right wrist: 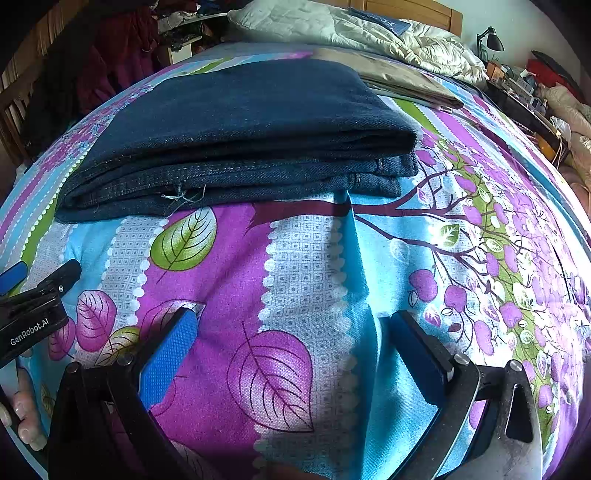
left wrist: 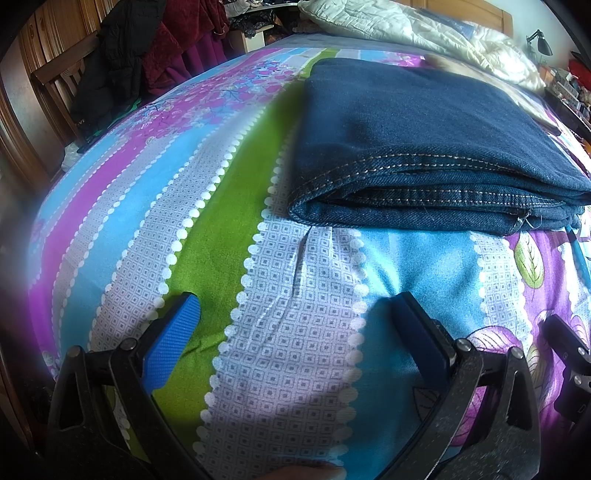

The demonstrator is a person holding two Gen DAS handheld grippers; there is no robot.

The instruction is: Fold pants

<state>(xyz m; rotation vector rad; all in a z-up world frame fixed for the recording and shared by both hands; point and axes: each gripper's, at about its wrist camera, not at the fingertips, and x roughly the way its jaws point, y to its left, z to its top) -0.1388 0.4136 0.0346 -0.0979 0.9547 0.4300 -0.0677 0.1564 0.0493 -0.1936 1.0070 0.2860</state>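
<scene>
Plainly "GenRobot.AI" marks the left gripper [right wrist: 40, 291] (pants [right wrist: 236, 140] folded).

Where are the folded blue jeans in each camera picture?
Left wrist view: the folded jeans lie at upper right on the bedsheet, beyond the open left gripper.
Right wrist view: the jeans sit at upper centre-left, beyond the open right gripper.
Shared landmark: the white quilt behind them.

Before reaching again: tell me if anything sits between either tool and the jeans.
Nothing visible does. Only bare patterned bedsheet lies between the open right tool and the folded jeans, likewise ahead of the open left tool.
</scene>
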